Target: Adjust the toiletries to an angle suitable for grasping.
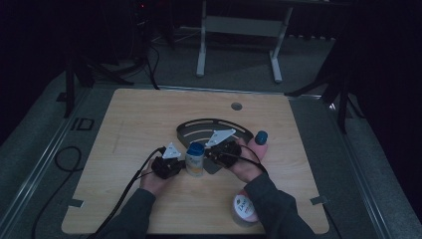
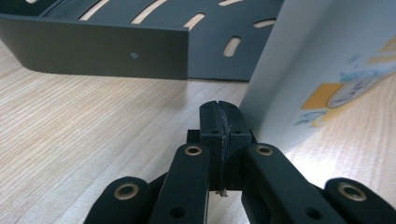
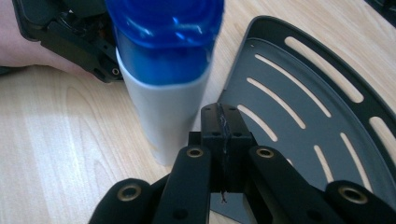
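High view: L gripper (image 1: 180,165) & R gripper (image 1: 210,153) flanking bottle (image 1: 194,158), fingers pressed together.

The high view is dim and murky; both gripper views are bright, blurred up close.

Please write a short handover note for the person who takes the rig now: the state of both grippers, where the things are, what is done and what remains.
Left gripper: jaws shut, empty, just beside the white bottle.
Right gripper: jaws shut, empty, on the bottle's other side.
The bottle stands upright on the table, blue cap on, in front of the dark slotted tray.
Done: both grippers brought to the bottle.
Left: nothing is gripped yet; probably open a gripper and take the bottle.
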{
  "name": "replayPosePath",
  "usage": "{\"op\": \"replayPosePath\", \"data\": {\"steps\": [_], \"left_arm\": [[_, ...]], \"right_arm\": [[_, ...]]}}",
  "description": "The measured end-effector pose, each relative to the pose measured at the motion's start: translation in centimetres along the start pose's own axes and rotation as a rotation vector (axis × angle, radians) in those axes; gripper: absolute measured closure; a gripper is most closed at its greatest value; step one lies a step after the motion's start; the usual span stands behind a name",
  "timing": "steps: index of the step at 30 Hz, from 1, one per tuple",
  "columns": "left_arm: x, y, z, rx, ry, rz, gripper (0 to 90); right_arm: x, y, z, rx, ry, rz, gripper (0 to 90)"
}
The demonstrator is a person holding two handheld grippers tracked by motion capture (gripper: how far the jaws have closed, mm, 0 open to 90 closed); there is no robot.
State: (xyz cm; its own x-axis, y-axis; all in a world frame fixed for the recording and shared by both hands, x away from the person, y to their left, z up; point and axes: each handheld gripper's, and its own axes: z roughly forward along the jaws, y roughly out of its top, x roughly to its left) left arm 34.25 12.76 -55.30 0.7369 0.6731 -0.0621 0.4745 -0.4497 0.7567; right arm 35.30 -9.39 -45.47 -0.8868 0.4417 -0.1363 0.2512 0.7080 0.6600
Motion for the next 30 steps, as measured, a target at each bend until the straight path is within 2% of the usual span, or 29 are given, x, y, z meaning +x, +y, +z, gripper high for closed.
{"op": "replayPosePath", "data": {"steps": [4,17,22,30], "left_arm": [[-0.4,0.1,0.0,0.005,-0.01,-0.007,89.6],[-1.9,0.1,-0.1,0.023,-0.036,0.023,89.5],[-3.0,0.3,0.0,0.025,-0.048,0.035,89.4],[-4.0,0.4,0.1,0.033,-0.065,0.043,89.3]], "right_arm": [[0.0,-0.5,-0.1,0.006,0.016,0.007,90.0],[0.2,-1.5,-0.6,0.014,0.036,0.011,89.5],[0.4,-2.0,-1.5,0.01,0.01,0.009,88.2],[0.5,-3.2,-3.0,0.005,-0.001,0.015,87.7]]}}
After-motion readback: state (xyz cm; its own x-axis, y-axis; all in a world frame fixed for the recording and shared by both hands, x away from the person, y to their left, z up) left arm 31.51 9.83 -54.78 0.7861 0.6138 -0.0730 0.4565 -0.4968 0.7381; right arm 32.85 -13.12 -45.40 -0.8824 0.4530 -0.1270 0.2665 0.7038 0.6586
